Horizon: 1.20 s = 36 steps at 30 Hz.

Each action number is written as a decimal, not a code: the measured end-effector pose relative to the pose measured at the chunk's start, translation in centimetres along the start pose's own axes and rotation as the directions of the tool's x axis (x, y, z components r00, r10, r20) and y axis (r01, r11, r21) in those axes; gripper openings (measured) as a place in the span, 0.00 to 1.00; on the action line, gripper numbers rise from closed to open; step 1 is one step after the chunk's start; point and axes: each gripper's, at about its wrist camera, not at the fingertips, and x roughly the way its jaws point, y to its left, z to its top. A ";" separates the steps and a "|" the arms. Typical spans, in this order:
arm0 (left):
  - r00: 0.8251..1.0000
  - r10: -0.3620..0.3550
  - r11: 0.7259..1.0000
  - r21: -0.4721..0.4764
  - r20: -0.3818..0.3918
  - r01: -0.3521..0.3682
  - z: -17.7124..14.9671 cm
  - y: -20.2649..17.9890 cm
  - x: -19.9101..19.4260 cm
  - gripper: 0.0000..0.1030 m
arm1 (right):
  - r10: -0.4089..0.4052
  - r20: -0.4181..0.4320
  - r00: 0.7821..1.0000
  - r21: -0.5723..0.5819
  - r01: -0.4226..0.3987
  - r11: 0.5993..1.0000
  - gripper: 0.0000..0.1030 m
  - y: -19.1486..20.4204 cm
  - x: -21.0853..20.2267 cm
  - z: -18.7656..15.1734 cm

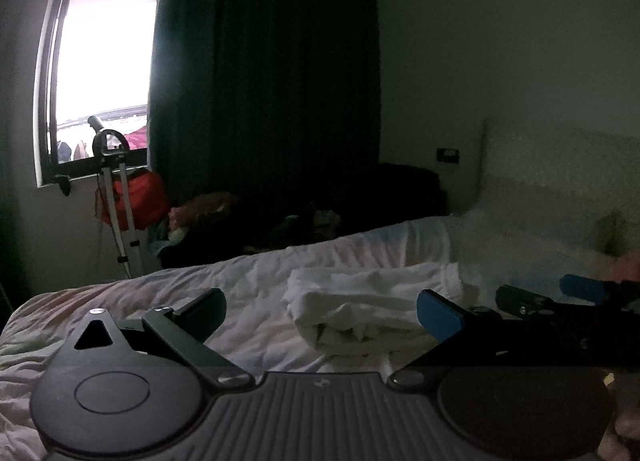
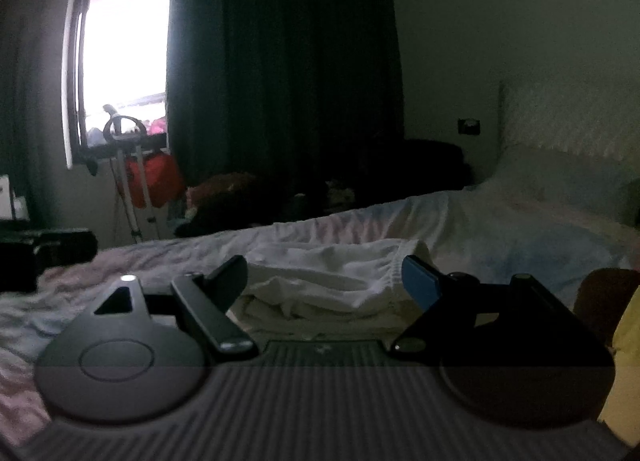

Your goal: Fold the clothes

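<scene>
A white garment (image 1: 360,305) lies bunched and partly folded on the bed, straight ahead of my left gripper (image 1: 320,313). The left jaws are wide open and empty, just short of the cloth. In the right wrist view the same white garment (image 2: 328,281) lies between the wide-open fingers of my right gripper (image 2: 324,281), which holds nothing. The right gripper also shows at the right edge of the left wrist view (image 1: 560,297), beside the garment.
The bed (image 1: 200,293) has a crumpled pale sheet and a pillow (image 2: 540,197) at the right. Behind it are a dark curtain (image 1: 264,81), a bright window (image 1: 100,61), a red bag on a stand (image 1: 132,201) and a pile of clothes (image 1: 200,217).
</scene>
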 end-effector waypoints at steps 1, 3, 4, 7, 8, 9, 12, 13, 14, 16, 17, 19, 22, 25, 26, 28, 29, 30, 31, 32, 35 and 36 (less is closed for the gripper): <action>1.000 0.002 1.000 -0.003 -0.002 -0.002 -0.3 0.1 0.3 0.98 | -0.003 -0.001 1.000 -0.010 0.003 1.000 0.83 0.2 0.1 -0.4; 1.000 -0.004 1.000 -0.014 -0.011 0.004 -1.0 0.4 0.8 0.98 | -0.010 -0.004 1.000 -0.030 0.010 0.999 0.83 0.5 0.3 -1.1; 1.000 -0.006 1.000 -0.018 -0.018 0.006 -1.3 0.5 1.0 0.98 | -0.013 -0.005 1.000 -0.040 0.013 0.999 0.83 0.7 0.4 -1.5; 1.000 -0.006 1.000 -0.017 -0.025 0.005 -2.1 0.9 1.4 0.98 | -0.013 -0.003 1.000 -0.047 0.013 0.999 0.83 0.9 0.6 -2.1; 1.000 -0.007 1.000 -0.016 -0.023 0.006 -2.4 1.0 1.5 0.98 | -0.020 -0.003 1.000 -0.050 0.020 0.999 0.83 1.0 0.6 -2.2; 1.000 -0.009 1.000 -0.021 -0.024 0.008 -2.6 1.1 1.7 0.98 | -0.026 -0.003 1.000 -0.053 0.026 0.998 0.83 1.1 0.6 -2.3; 0.999 -0.014 0.999 -0.033 -0.053 0.012 -3.3 1.4 2.4 0.96 | -0.046 -0.003 0.999 -0.061 0.046 0.997 0.83 1.5 0.6 -2.6; 0.998 -0.015 0.999 -0.029 -0.059 0.013 -3.6 1.5 2.5 0.96 | -0.053 -0.004 0.999 -0.063 0.052 0.997 0.83 1.6 0.7 -2.7; 0.998 -0.012 1.000 -0.026 -0.064 0.010 -3.8 1.4 2.6 0.96 | -0.058 -0.010 0.998 -0.064 0.058 0.996 0.83 1.6 0.8 -2.8; 0.998 -0.003 1.000 -0.026 -0.070 0.001 -4.1 1.4 2.7 0.96 | -0.059 -0.013 0.998 -0.057 0.058 0.997 0.83 1.4 0.9 -2.8; 0.998 -0.001 1.000 -0.026 -0.071 -0.001 -4.2 1.4 2.8 0.96 | -0.058 -0.018 0.998 -0.052 0.057 0.997 0.83 1.3 0.9 -2.9; 0.998 0.003 1.000 -0.028 -0.070 -0.005 -4.2 1.3 2.9 0.96 | -0.056 -0.028 0.998 -0.042 0.054 0.998 0.83 1.1 1.1 -2.9; 0.998 0.006 0.999 -0.032 -0.066 -0.009 -4.1 1.3 2.9 0.96 | -0.058 -0.049 0.997 -0.030 0.057 0.998 0.83 0.8 1.5 -3.0; 0.998 0.009 0.999 -0.035 -0.066 -0.011 -4.1 1.3 2.8 0.96 | -0.057 -0.056 0.997 -0.023 0.056 0.998 0.83 0.7 1.6 -3.0; 0.998 0.011 0.999 -0.033 -0.067 -0.013 -4.1 1.3 2.8 0.96 | -0.057 -0.055 0.997 -0.021 0.056 0.998 0.83 0.6 1.7 -3.0; 0.997 0.015 0.999 -0.031 -0.070 -0.017 -4.2 1.2 2.8 0.96 | -0.058 -0.053 0.997 -0.016 0.057 0.998 0.83 0.5 1.7 -3.0; 0.997 0.014 0.999 -0.035 -0.072 -0.017 -4.2 1.2 2.8 0.96 | -0.058 -0.051 0.997 -0.015 0.057 0.998 0.83 0.5 1.6 -3.0; 0.997 0.013 0.999 -0.041 -0.075 -0.016 -4.2 1.3 2.8 0.96 | -0.058 -0.051 0.997 -0.015 0.057 0.998 0.83 0.5 1.6 -3.0; 0.997 0.013 0.999 -0.045 -0.076 -0.016 -4.2 1.3 2.7 0.97 | -0.056 -0.052 0.997 -0.014 0.056 0.998 0.83 0.5 1.7 -2.9; 0.997 0.013 0.999 -0.049 -0.077 -0.017 -4.1 1.4 2.7 0.97 | -0.056 -0.054 0.997 -0.014 0.055 0.998 0.83 0.4 1.8 -2.9; 0.997 0.021 0.998 -0.050 -0.077 -0.025 -4.1 1.4 2.5 0.99 | -0.061 -0.053 0.997 -0.016 0.060 0.998 0.83 0.4 1.8 -2.9; 0.997 0.023 0.998 -0.049 -0.078 -0.027 -4.1 1.4 2.5 0.99 | -0.061 -0.052 0.997 -0.017 0.060 0.998 0.83 0.5 1.7 -2.9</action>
